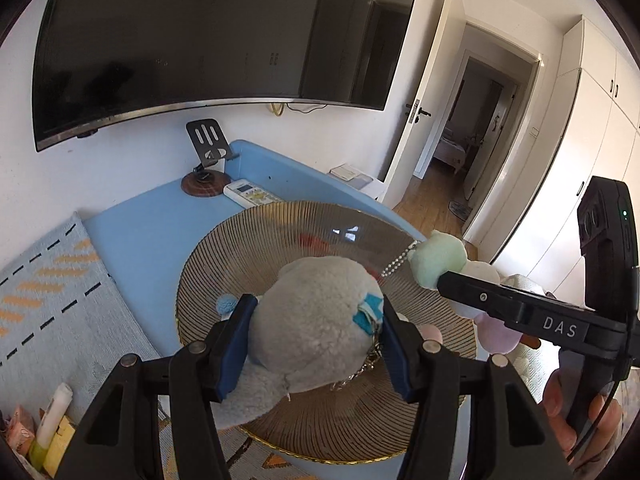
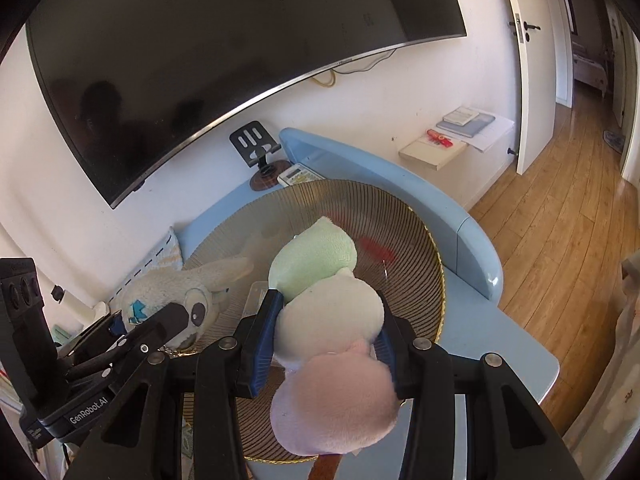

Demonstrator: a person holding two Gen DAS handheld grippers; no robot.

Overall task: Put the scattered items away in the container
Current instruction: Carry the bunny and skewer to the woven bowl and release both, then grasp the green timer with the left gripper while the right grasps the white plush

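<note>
Grey plush (image 1: 316, 320) is clamped between the blue pads of the left tongs (image 1: 316, 344), lower centre of the left wrist view, held above the ribbed gold-rimmed glass bowl (image 1: 224, 252); a metal keychain hangs off its right side. Pastel plush (image 2: 328, 312), three stacked lobes green/white/pink, is pinched at its white middle lobe by the right tongs (image 2: 326, 334), centre of the right wrist view, also above the same bowl (image 2: 420, 240). Both tongs are partway closed, pads pressing into the fabric. Each view shows the other tool: right tongs enter from the right edge of the left view with the pastel plush at its tip and a ball chain on the green lobe; left tongs sit lower left of the right view with the grey plush. Bowl interior shows a red patch, can't tell what it is. Bowl sits on a blue desk (image 2: 516, 340); behind it a remote (image 1: 250, 194) and a phone stand (image 1: 208, 148), upper centre, under a wall TV (image 1: 200, 40).
</note>
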